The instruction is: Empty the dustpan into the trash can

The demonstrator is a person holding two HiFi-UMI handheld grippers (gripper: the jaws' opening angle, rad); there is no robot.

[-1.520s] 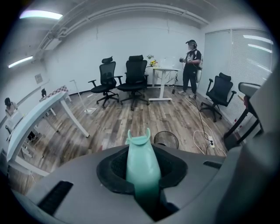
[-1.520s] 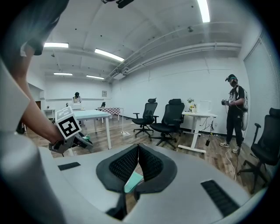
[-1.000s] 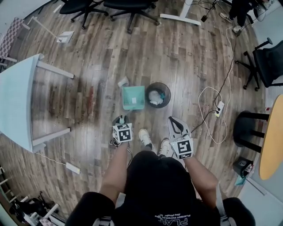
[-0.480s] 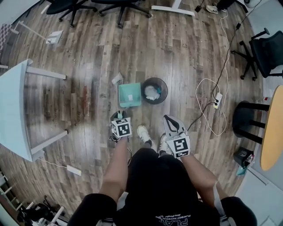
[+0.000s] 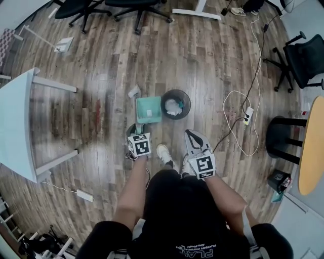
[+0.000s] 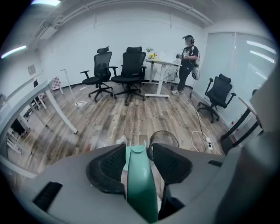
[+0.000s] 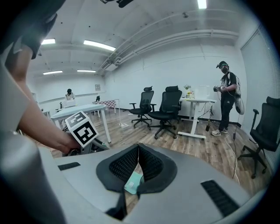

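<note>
1. A head view looks steeply down on a wooden floor. A white table (image 5: 17,121) stands at the left, and black office chairs (image 5: 139,7) stand at the far side.
2. At the right are a black stool (image 5: 281,144), a round wooden tabletop (image 5: 311,152) and a power strip (image 5: 248,113) with a looping white cable.
3. A teal dustpan (image 5: 149,109) lies on the floor ahead of the person's shoes (image 5: 164,153).
4. A round black trash can (image 5: 188,105) stands just beside the dustpan's right edge, with white crumpled paper inside.
5. A small scrap of paper (image 5: 134,92) lies on the floor just beside the dustpan's far left corner.
6. The left gripper (image 5: 137,129) points steeply down at the near end of the dustpan.
7. In the left gripper view, the dustpan's teal handle (image 6: 141,183) runs between the 2 jaws of the left gripper (image 6: 139,148).
8. Those jaws have just been opening. The handle sits against the left pad, with a clear gap to the right pad, so nothing is clamped.
9. Past the jaws, the trash can (image 6: 164,136) shows just right of the handle's tip.
10. The right gripper (image 5: 191,135) hovers near the person's right shoe, apart from the dustpan and the can.
11. In the right gripper view, the jaws of the right gripper (image 7: 138,146) meet at their tips and hold nothing.
12. Another person (image 6: 188,63) stands by a desk at the far side of the room.
</note>
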